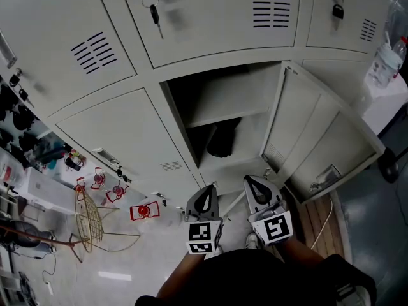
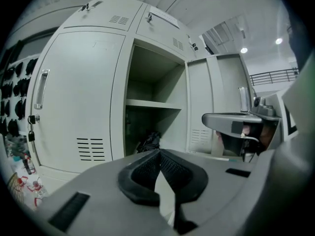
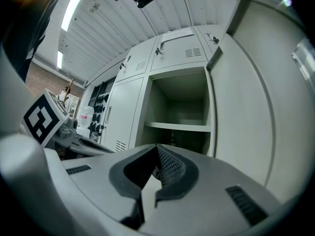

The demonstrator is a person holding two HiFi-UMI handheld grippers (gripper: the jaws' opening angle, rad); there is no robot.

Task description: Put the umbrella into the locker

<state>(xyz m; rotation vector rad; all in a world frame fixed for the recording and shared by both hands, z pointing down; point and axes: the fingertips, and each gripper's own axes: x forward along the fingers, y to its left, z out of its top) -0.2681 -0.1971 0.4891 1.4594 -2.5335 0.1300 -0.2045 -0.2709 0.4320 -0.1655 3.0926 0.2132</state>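
Observation:
The locker (image 1: 223, 101) stands with its door (image 1: 319, 142) swung wide to the right. A black folded umbrella (image 1: 222, 139) lies in the lower compartment, under the shelf (image 1: 229, 115); the left gripper view shows the umbrella (image 2: 148, 141) as a dark bundle at the compartment's bottom. Both grippers are held side by side in front of the opening, apart from the umbrella. My left gripper (image 1: 206, 191) (image 2: 158, 151) is shut with nothing in it. My right gripper (image 1: 257, 182) (image 3: 156, 146) is also shut and holds nothing.
Closed locker doors surround the opening, and keys (image 1: 153, 10) hang from the upper ones. On the floor at the left stand a wire frame (image 1: 89, 218) and small red objects (image 1: 143, 210). A wooden board (image 1: 319, 217) lies under the open door.

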